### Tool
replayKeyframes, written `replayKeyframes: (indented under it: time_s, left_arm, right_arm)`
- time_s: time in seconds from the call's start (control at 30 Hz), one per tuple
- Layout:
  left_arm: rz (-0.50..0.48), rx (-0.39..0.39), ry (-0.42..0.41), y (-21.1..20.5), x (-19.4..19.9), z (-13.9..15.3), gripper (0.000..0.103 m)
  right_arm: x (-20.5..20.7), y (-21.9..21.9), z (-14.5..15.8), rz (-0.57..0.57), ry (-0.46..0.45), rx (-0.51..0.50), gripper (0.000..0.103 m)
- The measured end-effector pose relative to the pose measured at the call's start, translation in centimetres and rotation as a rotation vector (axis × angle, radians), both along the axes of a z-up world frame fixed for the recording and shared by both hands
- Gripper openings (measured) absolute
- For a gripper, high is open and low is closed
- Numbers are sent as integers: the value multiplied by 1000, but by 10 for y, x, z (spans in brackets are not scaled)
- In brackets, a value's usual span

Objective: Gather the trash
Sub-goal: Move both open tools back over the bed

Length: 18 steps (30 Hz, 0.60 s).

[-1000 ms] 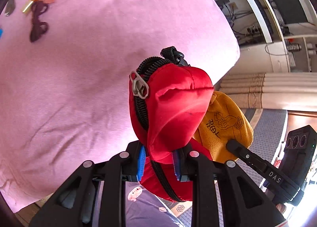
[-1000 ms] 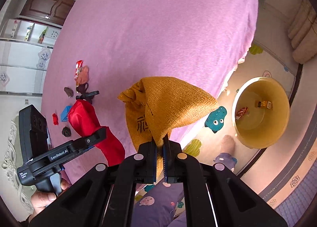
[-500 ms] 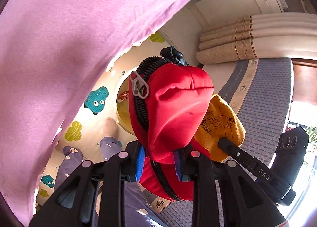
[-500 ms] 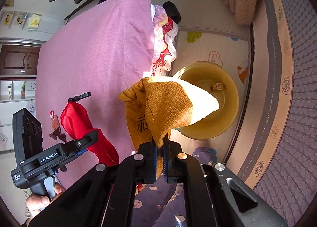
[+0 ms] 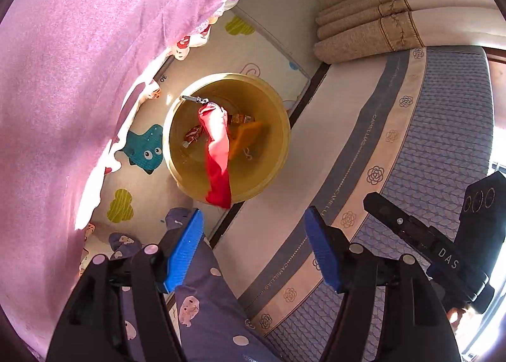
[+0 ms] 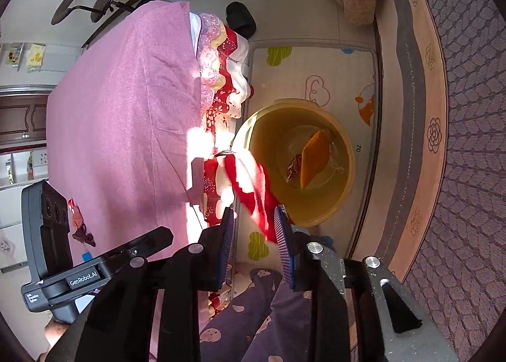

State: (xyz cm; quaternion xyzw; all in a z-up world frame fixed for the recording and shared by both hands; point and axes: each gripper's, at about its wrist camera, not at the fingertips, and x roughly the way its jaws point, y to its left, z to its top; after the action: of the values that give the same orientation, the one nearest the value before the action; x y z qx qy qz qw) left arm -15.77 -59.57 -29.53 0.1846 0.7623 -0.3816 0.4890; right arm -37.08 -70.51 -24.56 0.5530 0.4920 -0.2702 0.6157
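Left wrist view, left claw point(image 5: 253, 248) just opening, empty, red pouch point(image 5: 217, 153) over yellow basin point(image 5: 278, 153)

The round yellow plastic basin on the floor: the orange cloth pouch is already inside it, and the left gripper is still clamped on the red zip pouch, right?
Not quite. The left gripper has just been opening and its blue pads hold nothing; the left wrist view shows the red zip pouch loose over the round yellow plastic basin. The orange cloth pouch is indeed inside.
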Motion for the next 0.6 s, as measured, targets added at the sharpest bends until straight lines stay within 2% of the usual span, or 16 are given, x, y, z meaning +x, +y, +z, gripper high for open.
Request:
replayKeyframes:
  time_s: [0.33,0.6]
  left_arm:
    - [66,-30,7,20,20,16,66]
    - [191,-80,-11,75,70,41,67]
  right_arm:
    - [25,14,17,53,-18,-20,28]
    - [94,46,43,185,-48,-58,28]
